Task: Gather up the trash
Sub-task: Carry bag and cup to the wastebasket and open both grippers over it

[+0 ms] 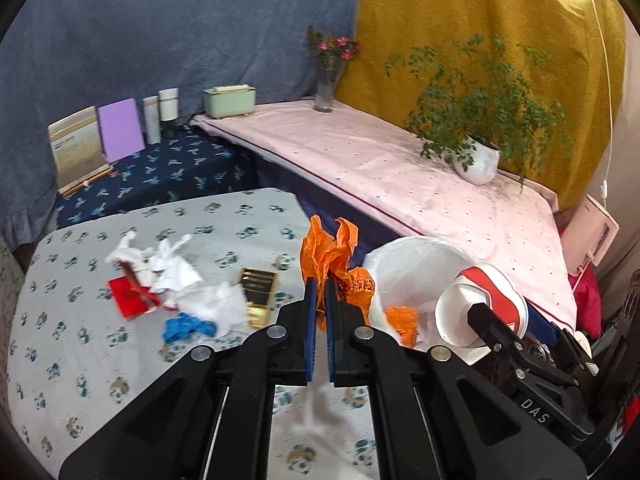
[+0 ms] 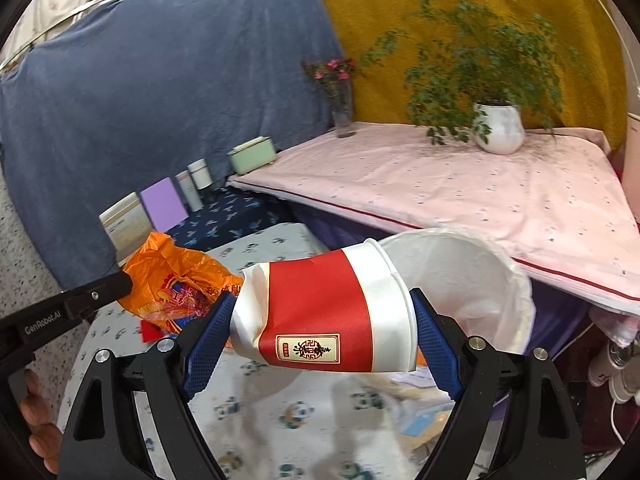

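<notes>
The left gripper (image 1: pixel 319 304) has its blue pads nearly together, pinching a crumpled orange plastic bag (image 1: pixel 334 258) that stands up above the panda-print tablecloth (image 1: pixel 80 320). The right gripper (image 2: pixel 322 322) clamps a crushed red-and-white paper cup (image 2: pixel 320 304) sideways between its blue pads, base against the left pad and rim against the right. The cup hangs just in front of the white-lined trash bin (image 2: pixel 480 280), which already holds an orange scrap (image 1: pixel 402 318). On the cloth lie white tissues (image 1: pixel 208 304), a red packet (image 1: pixel 130 296), a blue scrap (image 1: pixel 184 326) and a gold-and-black wrapper (image 1: pixel 258 292). A potted plant (image 2: pixel 498 126) stands on the pink-covered table (image 2: pixel 440 184) behind.
</notes>
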{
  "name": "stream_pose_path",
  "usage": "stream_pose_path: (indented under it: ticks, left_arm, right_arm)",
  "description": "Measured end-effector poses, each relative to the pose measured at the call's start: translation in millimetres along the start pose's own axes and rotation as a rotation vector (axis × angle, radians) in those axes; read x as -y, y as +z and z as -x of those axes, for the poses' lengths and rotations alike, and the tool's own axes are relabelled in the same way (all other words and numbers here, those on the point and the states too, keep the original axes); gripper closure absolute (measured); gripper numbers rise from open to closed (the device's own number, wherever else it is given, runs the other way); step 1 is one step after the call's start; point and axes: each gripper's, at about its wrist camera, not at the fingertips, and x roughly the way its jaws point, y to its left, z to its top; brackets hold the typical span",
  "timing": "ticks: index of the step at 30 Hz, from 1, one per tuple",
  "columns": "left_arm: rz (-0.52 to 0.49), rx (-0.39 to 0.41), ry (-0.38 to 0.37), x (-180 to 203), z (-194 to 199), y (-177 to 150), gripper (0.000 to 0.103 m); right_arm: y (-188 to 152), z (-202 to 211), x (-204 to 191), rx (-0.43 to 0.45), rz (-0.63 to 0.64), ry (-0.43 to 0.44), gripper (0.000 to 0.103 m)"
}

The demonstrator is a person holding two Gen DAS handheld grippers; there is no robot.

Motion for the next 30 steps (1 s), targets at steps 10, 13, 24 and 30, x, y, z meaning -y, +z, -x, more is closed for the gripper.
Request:
stream_pose_path:
  ticks: [10,13,24,30]
  left_arm:
    - [-0.055,-0.029,-0.068,50.7,-47.3,6.5,0.099]
    - [-0.071,-0.043,-0.084,61.2,-62.1,6.4,0.099]
    - [-0.042,-0.091,-0.096,69.2,-103.0,-2.4,0.071]
    - [-0.049,-0.089,-0.064,60.2,-104.8,-6.4,0.060]
  right_arm:
    - [-3.1,-20.7,57.9,-0.025,-0.057,-0.072,0.021]
    - [-4.7,-27.6,68.0,-0.033,-0.070,-0.085,0.021]
    - [-8.1,-56.0,88.3,-0.066,-0.083,-0.108,0.021]
    - [-12.6,-66.0,84.8,-0.079,-0.086,-0.109,0.020]
